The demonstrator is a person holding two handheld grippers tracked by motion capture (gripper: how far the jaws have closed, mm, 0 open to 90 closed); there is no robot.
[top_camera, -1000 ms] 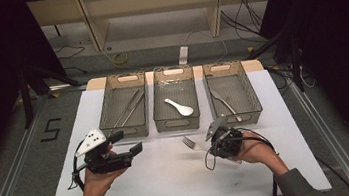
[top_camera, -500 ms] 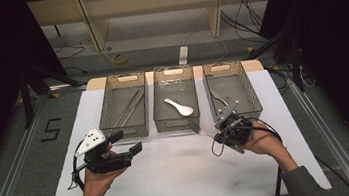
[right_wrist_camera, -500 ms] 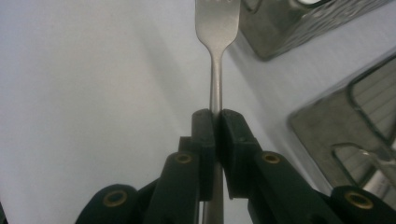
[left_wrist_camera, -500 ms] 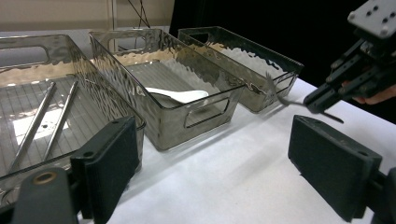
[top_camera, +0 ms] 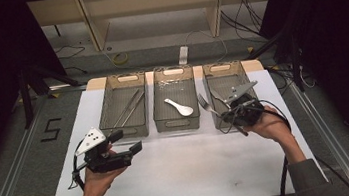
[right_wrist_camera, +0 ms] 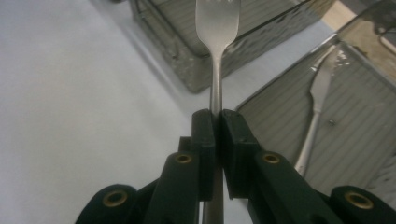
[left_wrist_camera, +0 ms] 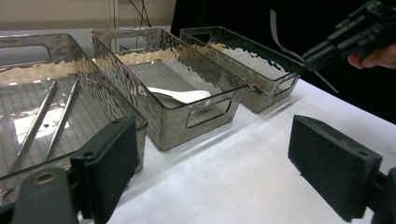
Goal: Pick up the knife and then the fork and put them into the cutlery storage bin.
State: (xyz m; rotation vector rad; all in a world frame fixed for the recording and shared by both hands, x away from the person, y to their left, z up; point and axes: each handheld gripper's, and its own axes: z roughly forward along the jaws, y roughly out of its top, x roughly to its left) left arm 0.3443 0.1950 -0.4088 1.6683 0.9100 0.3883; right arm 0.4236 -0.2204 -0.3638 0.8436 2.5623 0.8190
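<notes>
Above the near left corner of the right bin (top_camera: pixel 246 71), the right gripper (right_wrist_camera: pixel 217 122) clamps a fork (right_wrist_camera: pixel 217 28) by its handle. Judgement: carry it further over the bin w/ the other fork (right_wrist_camera: pixel 314 109), lower, then let go. Left gripper (left_wrist_camera: pixel 210 163) idles, jaws apart, nothing between.

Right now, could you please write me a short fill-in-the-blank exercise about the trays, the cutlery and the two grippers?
1. The right gripper is shut on the handle of a ____.
2. The middle tray holds a white ____.
3. The jaws of the left gripper stand ____, with nothing between them.
4. The right tray, next to the held fork, already holds one more ____.

Missing words: fork; spoon; open; fork
</notes>
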